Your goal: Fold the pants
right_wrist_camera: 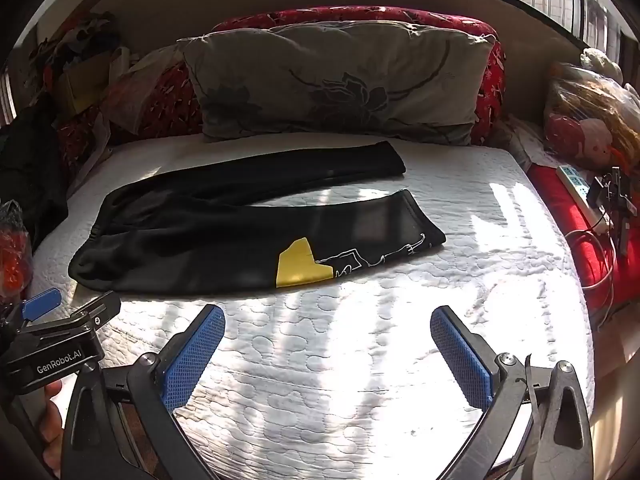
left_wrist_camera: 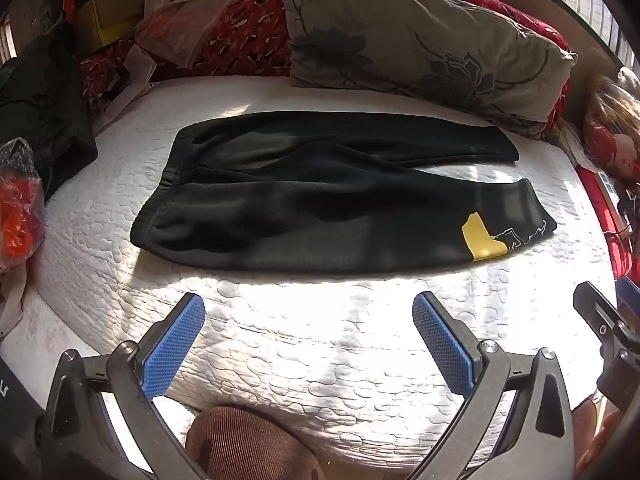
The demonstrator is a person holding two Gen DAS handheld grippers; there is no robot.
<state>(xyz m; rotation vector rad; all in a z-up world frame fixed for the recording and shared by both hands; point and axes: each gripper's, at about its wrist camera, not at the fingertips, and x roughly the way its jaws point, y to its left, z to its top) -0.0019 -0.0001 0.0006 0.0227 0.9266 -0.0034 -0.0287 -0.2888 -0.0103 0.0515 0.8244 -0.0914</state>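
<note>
Pants: one black pair [left_wrist_camera: 320,200] lies spread flat across the middle of a white quilted mattress [left_wrist_camera: 320,344], waistband toward the left, both legs running to the right and slightly parted at the cuffs
Marking: a single yellow patch [right_wrist_camera: 300,266] with white line art sits low on the nearer leg
Left gripper: the left gripper [left_wrist_camera: 308,340] hangs above bare quilt just short of the near edge of the garment, fingers spread wide, nothing between the blue pads [left_wrist_camera: 176,344]
Right gripper: the right gripper [right_wrist_camera: 328,348] hovers likewise over sunlit mattress, fingers released and apart, grasping nothing
Handling: the fabric looks thick, soft and limp, likely fleece; it should drape and bunch, not hold a shape, and seems light enough to lift by pinched edges
Where to hold: judged best at the elastic waistband [left_wrist_camera: 160,196] and at the near cuff [right_wrist_camera: 424,224], where seams give a firmer bite
Count: one pair of pants, two legs, two grippers, one floral pillow [right_wrist_camera: 336,80] at the head of the bed
Risk: a loose layer may slip free if only the top ply is pinched
</note>
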